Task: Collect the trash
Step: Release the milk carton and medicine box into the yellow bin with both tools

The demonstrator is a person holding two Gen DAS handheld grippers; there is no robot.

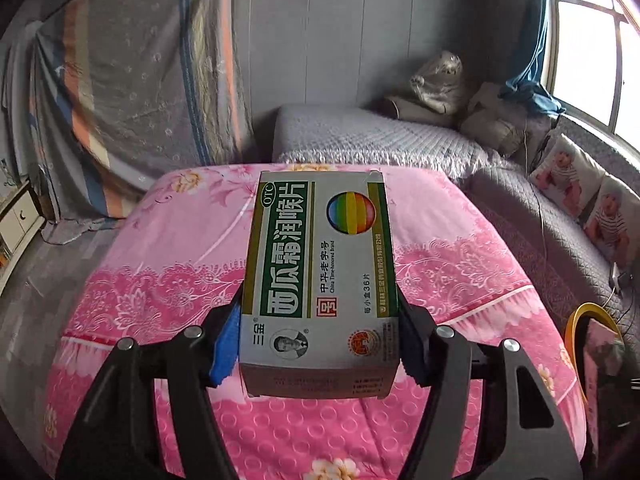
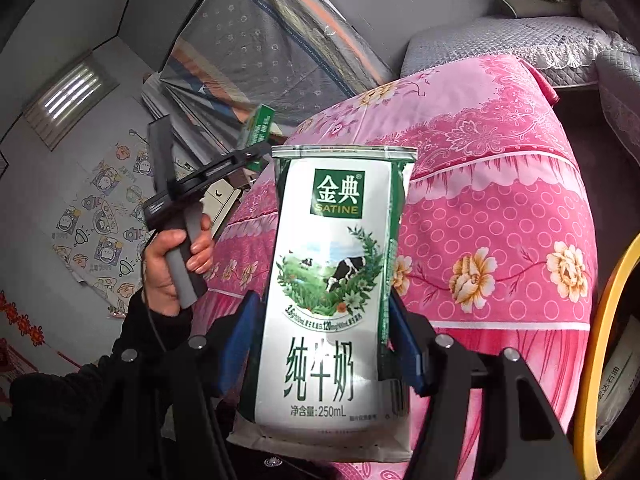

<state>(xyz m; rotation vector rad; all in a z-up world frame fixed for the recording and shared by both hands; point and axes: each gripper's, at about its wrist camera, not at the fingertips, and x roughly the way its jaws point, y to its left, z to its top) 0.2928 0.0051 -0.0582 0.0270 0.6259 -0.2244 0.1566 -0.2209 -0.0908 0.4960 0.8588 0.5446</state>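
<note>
Gripping a green-and-white cardboard lozenge box [image 1: 320,280] clear of the pink floral quilt [image 1: 160,248], left gripper [image 1: 320,332] matches right gripper [image 2: 320,344], clamped on a white milk carton [image 2: 328,280], both lifted, presumably for binning.

The yellow-rimmed bin [image 2: 604,340] is cut off by the right edge, its contents too dark to tell. The milk carton [image 2: 332,292] hides the pink cloth [image 2: 500,220] behind it. The medicine box [image 1: 320,272] shows only a green corner beyond the person's hand [image 2: 176,260]
</note>
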